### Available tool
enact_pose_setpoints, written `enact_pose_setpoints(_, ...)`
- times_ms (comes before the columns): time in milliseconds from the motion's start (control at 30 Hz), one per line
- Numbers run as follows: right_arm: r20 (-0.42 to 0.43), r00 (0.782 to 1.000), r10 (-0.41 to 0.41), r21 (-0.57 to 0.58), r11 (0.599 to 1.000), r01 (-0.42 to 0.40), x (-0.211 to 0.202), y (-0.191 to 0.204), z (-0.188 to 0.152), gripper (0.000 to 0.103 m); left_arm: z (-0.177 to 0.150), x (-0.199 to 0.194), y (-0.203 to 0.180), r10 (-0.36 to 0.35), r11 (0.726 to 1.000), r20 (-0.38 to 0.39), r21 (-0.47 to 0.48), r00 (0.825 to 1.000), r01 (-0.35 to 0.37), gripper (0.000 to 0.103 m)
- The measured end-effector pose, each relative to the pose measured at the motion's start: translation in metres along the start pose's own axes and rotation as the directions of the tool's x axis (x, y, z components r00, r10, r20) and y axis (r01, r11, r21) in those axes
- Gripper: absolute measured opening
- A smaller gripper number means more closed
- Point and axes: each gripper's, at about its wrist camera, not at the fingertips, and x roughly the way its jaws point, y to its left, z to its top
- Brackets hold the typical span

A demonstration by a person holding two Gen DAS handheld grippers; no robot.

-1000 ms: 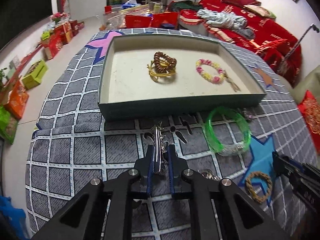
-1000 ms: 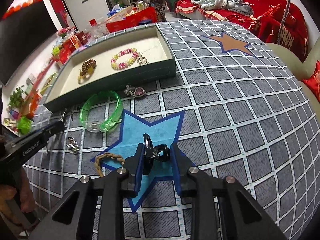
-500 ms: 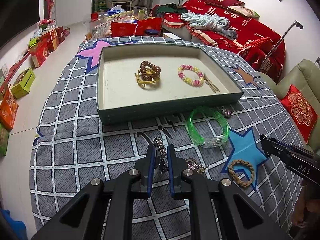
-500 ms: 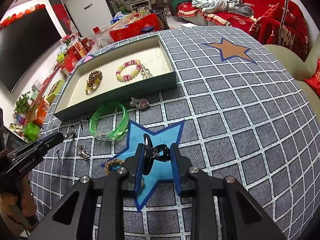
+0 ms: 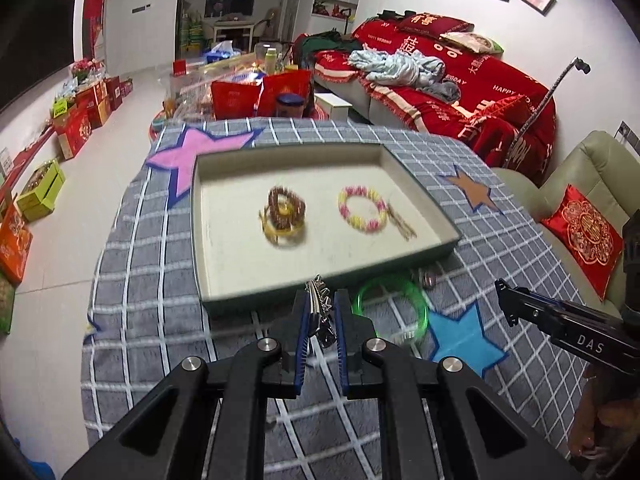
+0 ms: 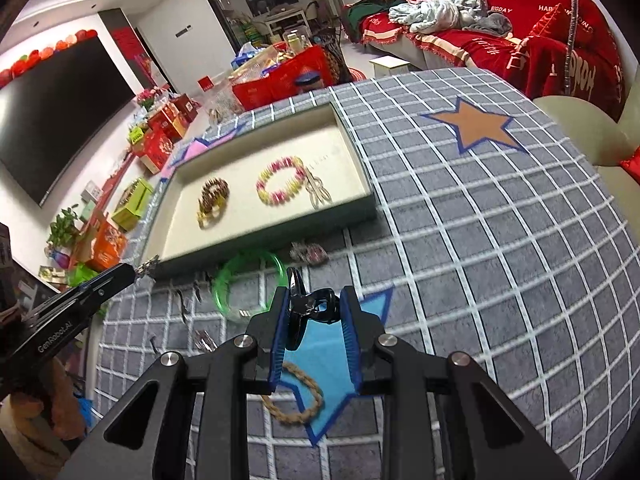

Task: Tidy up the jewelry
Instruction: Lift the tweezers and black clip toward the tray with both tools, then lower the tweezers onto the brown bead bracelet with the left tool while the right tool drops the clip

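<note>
My left gripper (image 5: pixel 320 300) is shut on a silver chain piece (image 5: pixel 319 312), lifted above the checked cloth just before the tray's near wall. My right gripper (image 6: pixel 314 304) is shut on a black hair clip (image 6: pixel 310 308), raised over the blue star (image 6: pixel 332 356). The green-walled tray (image 5: pixel 332 274) with a cream floor holds a brown bead bracelet on a yellow band (image 5: pixel 285 214), a pink-and-yellow bead bracelet (image 5: pixel 362 208) and a small gold piece (image 5: pixel 402 226). On the cloth lie a green bangle (image 6: pixel 248 284), a braided tan bracelet (image 6: pixel 296 394) and a dark pink pendant (image 6: pixel 310 252).
Small dark hairpins (image 6: pixel 188 300) and a silver trinket (image 6: pixel 206 340) lie left of the bangle. The table's grey checked cloth (image 6: pixel 500 240) carries an orange star (image 6: pixel 478 126) and a pink star (image 5: pixel 196 150). A red-covered sofa (image 5: pixel 460 80) and boxes on the floor (image 5: pixel 40 188) surround the table.
Both grippers have risen off the cloth with their pieces held; the table and tray look smaller and farther below. The views tilted up toward the room.
</note>
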Motion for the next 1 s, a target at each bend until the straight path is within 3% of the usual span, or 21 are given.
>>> enact_pose_setpoints(267, 0.016, 0.999, 0.036, -0.032, 0.999, -0.035, 0.019, 0.019, 0.045, 0.028, 0.039, 0.024, 0.003, 0.014, 1.000, 0.025, 0.018, 1.000, -0.014, 0.029)
enact_pose_setpoints(567, -0.031, 0.999, 0.016, -0.050, 0.999, -0.018, 0.079, 0.026, 0.082, 0.028, 0.073, 0.076, 0.015, 0.061, 0.998, -0.011, 0.023, 0.998, -0.061, 0.029)
enact_pose_setpoints(1000, -0.084, 0.996, -0.040, -0.054, 0.998, 0.035, 0.136, 0.018, 0.094, 0.028, 0.073, 0.129, 0.029, 0.109, 0.994, -0.100, 0.016, 0.989, -0.108, 0.029)
